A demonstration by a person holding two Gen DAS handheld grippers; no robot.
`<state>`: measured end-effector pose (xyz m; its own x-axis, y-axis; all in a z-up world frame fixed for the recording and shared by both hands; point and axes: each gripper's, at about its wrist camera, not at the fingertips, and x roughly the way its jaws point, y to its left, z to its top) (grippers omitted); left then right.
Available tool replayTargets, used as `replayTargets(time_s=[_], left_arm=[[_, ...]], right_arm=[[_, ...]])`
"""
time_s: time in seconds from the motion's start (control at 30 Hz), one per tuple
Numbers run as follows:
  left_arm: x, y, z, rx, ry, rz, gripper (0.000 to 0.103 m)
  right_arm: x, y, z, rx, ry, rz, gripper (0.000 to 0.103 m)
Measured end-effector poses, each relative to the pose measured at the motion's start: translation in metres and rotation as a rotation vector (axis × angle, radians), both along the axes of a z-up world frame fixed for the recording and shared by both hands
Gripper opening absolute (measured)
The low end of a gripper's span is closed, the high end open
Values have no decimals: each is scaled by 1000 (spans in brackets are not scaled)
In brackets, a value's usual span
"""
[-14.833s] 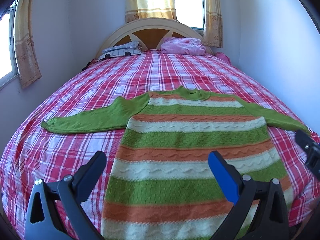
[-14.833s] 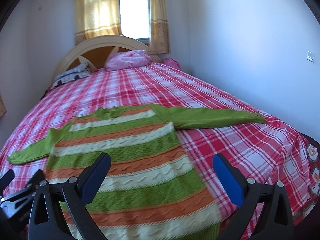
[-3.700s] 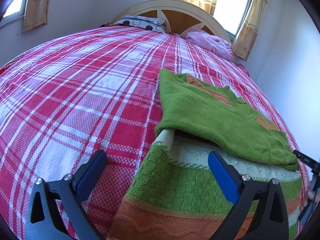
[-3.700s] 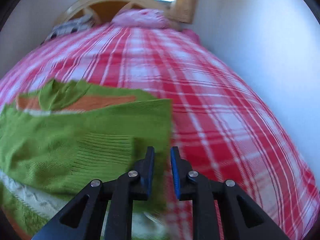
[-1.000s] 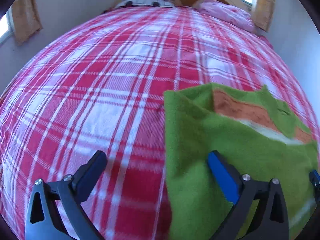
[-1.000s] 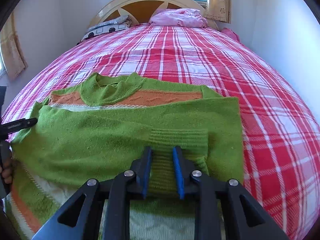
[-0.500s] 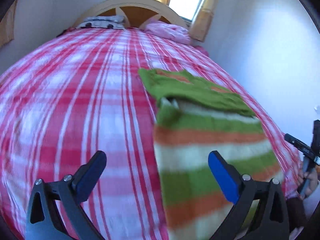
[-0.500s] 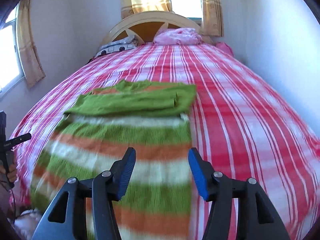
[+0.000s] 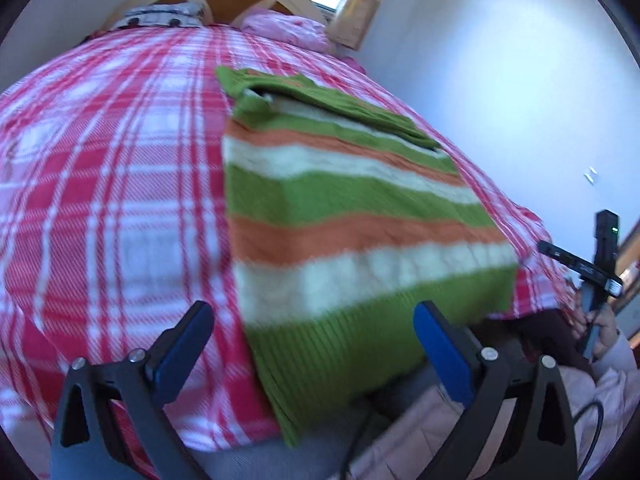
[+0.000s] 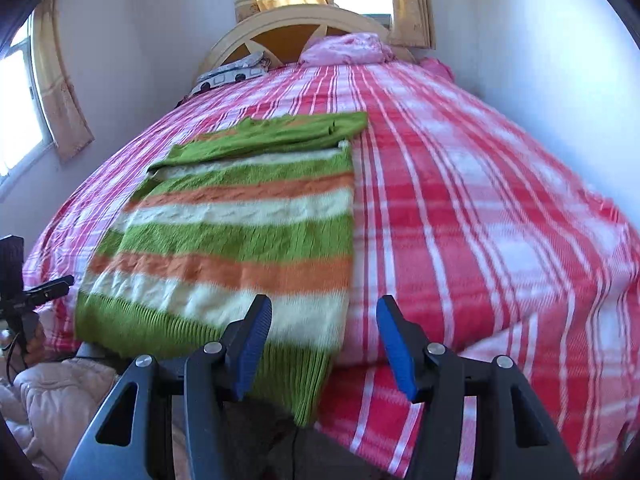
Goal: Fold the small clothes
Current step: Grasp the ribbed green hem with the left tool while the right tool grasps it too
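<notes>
The bed (image 10: 500, 208), under a red-and-white plaid cover, fills both views. The striped sweater (image 10: 240, 232) lies flat on it, both green sleeves folded across the chest, ribbed hem hanging over the near edge. Only the right wrist view shows the side window (image 10: 16, 120); only the left shows the wall switch (image 9: 591, 174). Wide bare plaid lies on either side of the sweater. The right gripper (image 10: 324, 344) has just been opening, nothing between its fingers; the left gripper (image 9: 312, 344) stands wide apart, empty.
</notes>
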<state>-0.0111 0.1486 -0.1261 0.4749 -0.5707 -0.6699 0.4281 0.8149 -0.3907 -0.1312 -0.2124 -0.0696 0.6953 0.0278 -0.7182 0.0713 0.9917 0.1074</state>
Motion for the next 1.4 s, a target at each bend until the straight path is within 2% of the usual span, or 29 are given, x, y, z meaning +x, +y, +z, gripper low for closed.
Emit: replayTargets(time_s=[0.13,0.33,0.4,0.5,0.57,0.7,0.77,0.8,0.83,0.87,0.9,0.93,0.97,1.03,1.1,1.23,1.4], left_arm=[[-8,-6,-7,6,17,-26,98],[-10,-11,-9,20,30,-38,97],[-12,-10,-15,5,57,-46,91],[-13,-12,-24,26,92,-53,81],[-12,-11,-27,16,104,-55,79],[-10,-6,-33,-22,136,-47,79],[-10,-5,-35,-30,146,-46,79],[-9,-5,-35,-31,146,-45,77],[-10,-6,-36,-26,145,-41,72],[-9,-6,-36,-22,148,-40,69],[-9,-6,-36,-21,151,-36,61],[-9,-4,-36,-27,156,-30,52],[-8,-2,-36,-36,164,-21,47],[-6,1,-37,-36,181,6,26],[-5,4,-37,-41,188,17,17],[-13,-4,-17,18,120,-8,13],[-5,-5,4,-44,102,-17,10]], right_arm=[[-14,11,-9,26,22,35,56],[-15,34,-29,-55,92,76,56],[-15,32,-36,-23,105,81,56],[-10,30,-50,12,146,70,56],[-9,29,-56,19,154,62,56],[-3,23,-68,111,152,69,56],[0,23,-74,114,161,73,56],[1,24,-77,118,158,82,55],[2,25,-79,117,153,86,48],[3,25,-79,113,151,86,36],[4,24,-80,112,152,86,30],[4,23,-80,115,155,83,18],[3,20,-80,125,155,80,8],[2,16,-79,169,153,89,6],[1,13,-74,230,144,105,5],[-3,11,-51,323,87,148,5],[3,5,-24,485,4,178,5]])
